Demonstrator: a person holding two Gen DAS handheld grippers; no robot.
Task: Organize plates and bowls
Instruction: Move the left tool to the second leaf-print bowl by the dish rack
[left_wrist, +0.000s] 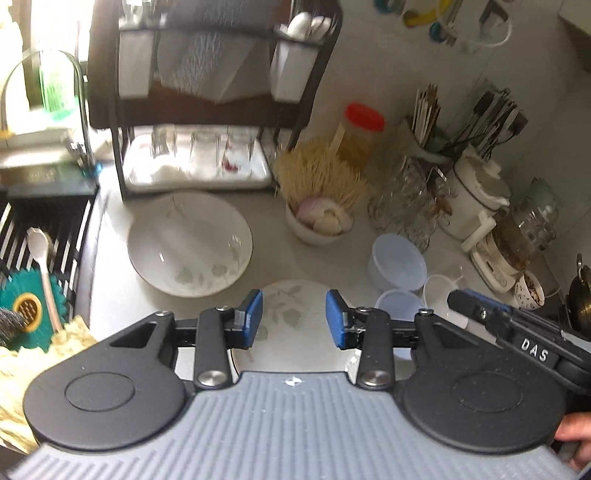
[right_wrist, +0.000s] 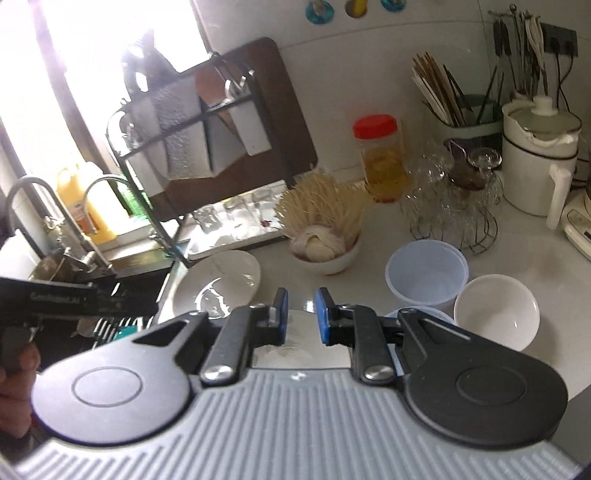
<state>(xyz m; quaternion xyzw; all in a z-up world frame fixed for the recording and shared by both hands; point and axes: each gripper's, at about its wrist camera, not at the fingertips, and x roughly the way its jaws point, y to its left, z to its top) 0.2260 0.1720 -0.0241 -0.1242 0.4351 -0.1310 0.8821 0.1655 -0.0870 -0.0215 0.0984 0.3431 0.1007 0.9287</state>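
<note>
Left wrist view: we hold our left claw (left_wrist: 294, 319) spread above a leaf-patterned plate (left_wrist: 291, 325) on the worktop (left_wrist: 266, 218), right claw (right_wrist: 300, 315) likewise released, its body lettered "DAS".

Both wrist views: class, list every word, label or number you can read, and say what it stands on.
"DAS": white letters on the black body of the right gripper, seen in the left wrist view.
Pale lettering on the left gripper's black body: too blurred to read.
Label on the orange bottle by the tap: too blurred to read.
</note>
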